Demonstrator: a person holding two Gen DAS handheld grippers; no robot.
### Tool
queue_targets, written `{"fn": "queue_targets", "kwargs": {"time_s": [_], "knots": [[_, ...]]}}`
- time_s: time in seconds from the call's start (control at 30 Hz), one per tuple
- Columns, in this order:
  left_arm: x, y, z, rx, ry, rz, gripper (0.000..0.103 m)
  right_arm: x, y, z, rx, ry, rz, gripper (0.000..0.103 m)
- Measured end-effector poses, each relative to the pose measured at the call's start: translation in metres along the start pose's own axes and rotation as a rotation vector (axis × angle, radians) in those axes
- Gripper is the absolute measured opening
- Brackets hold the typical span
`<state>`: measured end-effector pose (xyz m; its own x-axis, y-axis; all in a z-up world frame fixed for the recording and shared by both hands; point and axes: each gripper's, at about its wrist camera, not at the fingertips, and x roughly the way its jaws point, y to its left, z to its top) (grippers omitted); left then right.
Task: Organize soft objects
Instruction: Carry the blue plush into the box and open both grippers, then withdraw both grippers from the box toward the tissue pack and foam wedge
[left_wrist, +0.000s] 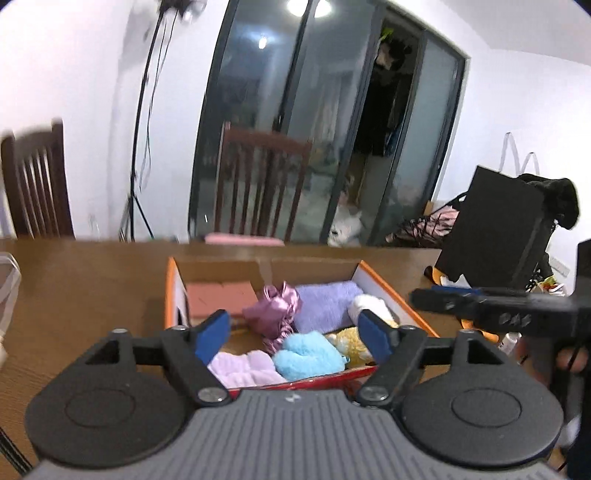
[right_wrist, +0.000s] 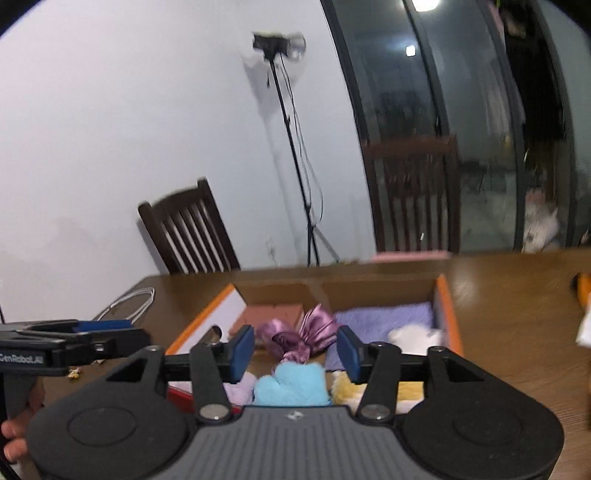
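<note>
Nearest us, the left gripper (left_wrist: 295, 332) hangs released, jaws wide with nothing between them; the right gripper (right_wrist: 295, 349) likewise stands open and empty. Below both, the box (left_wrist: 391, 291) on the table (left_wrist: 92, 280) holds the soft things: blue plush (left_wrist: 306, 354), pale lilac cloth (left_wrist: 243, 369), yellow plush (left_wrist: 351, 345), then satin bow (left_wrist: 275, 308), purple towel (left_wrist: 327, 302), white plush (left_wrist: 369, 304). We judge the packing near done; best we rise straight, snagging no fabric. Beyond, chairs (left_wrist: 258, 177).
</note>
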<state>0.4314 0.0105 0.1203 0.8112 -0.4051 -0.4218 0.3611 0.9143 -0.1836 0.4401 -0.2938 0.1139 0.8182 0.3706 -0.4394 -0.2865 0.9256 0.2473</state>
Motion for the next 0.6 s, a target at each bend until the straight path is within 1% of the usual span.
{"fn": "queue_targets", "kwargs": {"time_s": [0.03, 0.1, 0.13, 0.17, 0.3, 0.4, 0.47, 0.53, 0.6], "knots": [[-0.012, -0.004, -0.001, 0.016, -0.019, 0.005, 0.087, -0.017, 0.002, 0.001, -0.014, -0.021, -0.011, 0.055], [-0.039, -0.010, -0.006, 0.041, -0.063, 0.023, 0.094, -0.046, 0.005, 0.001, -0.034, -0.054, -0.026, 0.057], [-0.049, -0.013, -0.008, 0.045, -0.082, 0.033, 0.099, -0.061, 0.007, 0.000, -0.046, -0.067, -0.031, 0.059], [-0.058, -0.015, -0.010, 0.043, -0.100, 0.044, 0.101, -0.072, 0.009, -0.002, -0.055, -0.079, -0.036, 0.061], [-0.090, -0.023, -0.019, 0.023, -0.133, 0.077, 0.103, -0.113, 0.020, -0.008, -0.067, -0.116, -0.049, 0.063], [-0.114, -0.034, -0.032, 0.046, -0.175, 0.122, 0.103, -0.137, 0.029, -0.016, -0.069, -0.143, -0.033, 0.069], [-0.126, -0.036, -0.046, 0.043, -0.179, 0.129, 0.103, -0.151, 0.037, -0.029, -0.079, -0.160, -0.033, 0.076], [-0.138, -0.038, -0.064, 0.028, -0.169, 0.135, 0.103, -0.160, 0.044, -0.047, -0.099, -0.161, -0.039, 0.076], [-0.147, -0.036, -0.082, 0.015, -0.153, 0.133, 0.103, -0.165, 0.051, -0.068, -0.120, -0.139, -0.034, 0.077]]}}
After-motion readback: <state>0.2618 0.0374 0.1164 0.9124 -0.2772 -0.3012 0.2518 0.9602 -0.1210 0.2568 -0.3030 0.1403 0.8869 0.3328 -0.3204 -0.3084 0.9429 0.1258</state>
